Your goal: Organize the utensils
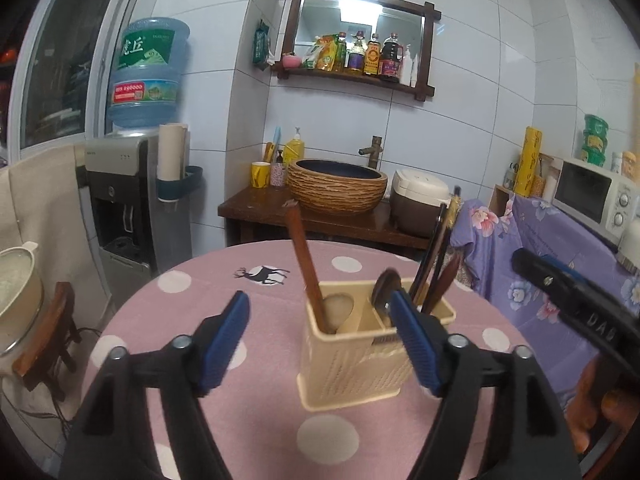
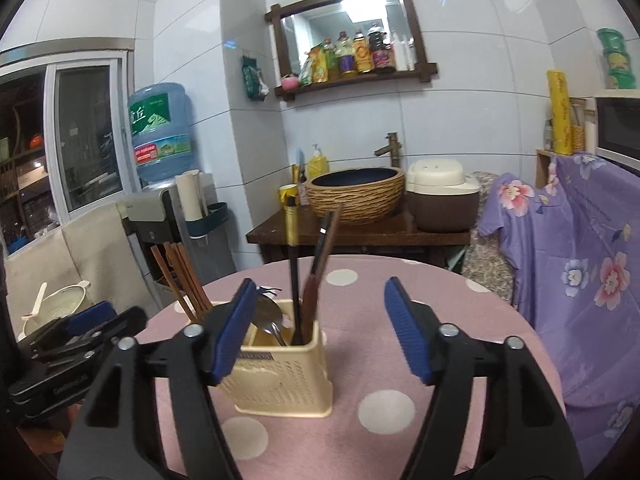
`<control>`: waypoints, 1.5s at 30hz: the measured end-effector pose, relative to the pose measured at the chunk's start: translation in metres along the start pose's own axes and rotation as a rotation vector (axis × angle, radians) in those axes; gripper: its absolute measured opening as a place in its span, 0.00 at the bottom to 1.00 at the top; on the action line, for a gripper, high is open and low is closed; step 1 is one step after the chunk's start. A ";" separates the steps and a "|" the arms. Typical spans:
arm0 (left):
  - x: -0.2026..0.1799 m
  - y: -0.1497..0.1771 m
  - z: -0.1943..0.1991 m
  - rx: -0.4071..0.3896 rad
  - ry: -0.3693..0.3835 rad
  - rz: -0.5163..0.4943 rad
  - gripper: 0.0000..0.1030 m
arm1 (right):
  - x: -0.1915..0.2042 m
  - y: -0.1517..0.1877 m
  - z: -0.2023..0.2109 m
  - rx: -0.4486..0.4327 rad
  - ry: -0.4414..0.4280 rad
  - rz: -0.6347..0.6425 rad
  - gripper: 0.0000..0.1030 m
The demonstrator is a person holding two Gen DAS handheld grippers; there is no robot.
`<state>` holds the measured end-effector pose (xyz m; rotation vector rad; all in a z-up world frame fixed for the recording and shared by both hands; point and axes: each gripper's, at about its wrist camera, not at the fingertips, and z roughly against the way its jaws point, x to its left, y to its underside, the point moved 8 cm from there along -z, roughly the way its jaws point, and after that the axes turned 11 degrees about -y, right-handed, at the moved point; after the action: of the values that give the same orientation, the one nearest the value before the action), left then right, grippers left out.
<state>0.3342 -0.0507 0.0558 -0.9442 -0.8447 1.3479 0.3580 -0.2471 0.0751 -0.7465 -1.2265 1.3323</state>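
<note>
Both grippers stand with their blue-padded jaws apart and nothing between the pads; the left gripper (image 1: 320, 320) hovers over the near side of a round table (image 1: 200, 320) covered in a pink cloth with white dots, and the right gripper (image 2: 320, 312) hangs over the same table from the other side. Between the two views sits the cream utensil holder (image 1: 360, 364), a perforated plastic caddy with compartments, standing upright on the cloth just beyond the fingertips; the left gripper's right pad overlaps its rim in that view, though contact cannot be told. Brown wooden chopsticks (image 2: 182, 276) lean out of one end compartment; a metal spoon (image 2: 268, 316) lies bowl-up in the middle one; dark-handled utensils (image 2: 308, 276) (one with a gold band near its top) stand in the other end. Behind the table are a woven-look basin (image 1: 337, 186), a rice cooker (image 2: 442, 196) and a water dispenser (image 1: 132, 208).
</note>
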 end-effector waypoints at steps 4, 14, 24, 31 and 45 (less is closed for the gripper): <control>0.012 0.022 0.026 -0.038 -0.032 0.002 0.92 | -0.005 0.028 0.026 0.005 0.030 0.014 0.79; 0.019 0.093 0.089 -0.053 -0.081 0.000 0.95 | 0.007 0.123 0.098 0.030 0.097 0.050 0.93; 0.040 0.181 0.158 -0.028 -0.175 0.028 0.95 | 0.034 0.205 0.187 0.020 0.135 0.086 0.94; 0.062 0.197 0.205 -0.077 -0.253 0.066 0.95 | 0.032 0.218 0.236 -0.029 0.195 0.100 0.94; 0.061 0.191 0.227 -0.159 -0.242 0.089 0.95 | 0.047 0.215 0.250 -0.042 0.159 0.077 0.94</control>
<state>0.0532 0.0238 -0.0300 -0.9617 -1.1184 1.5094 0.0504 -0.2263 -0.0513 -0.9196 -1.1109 1.2871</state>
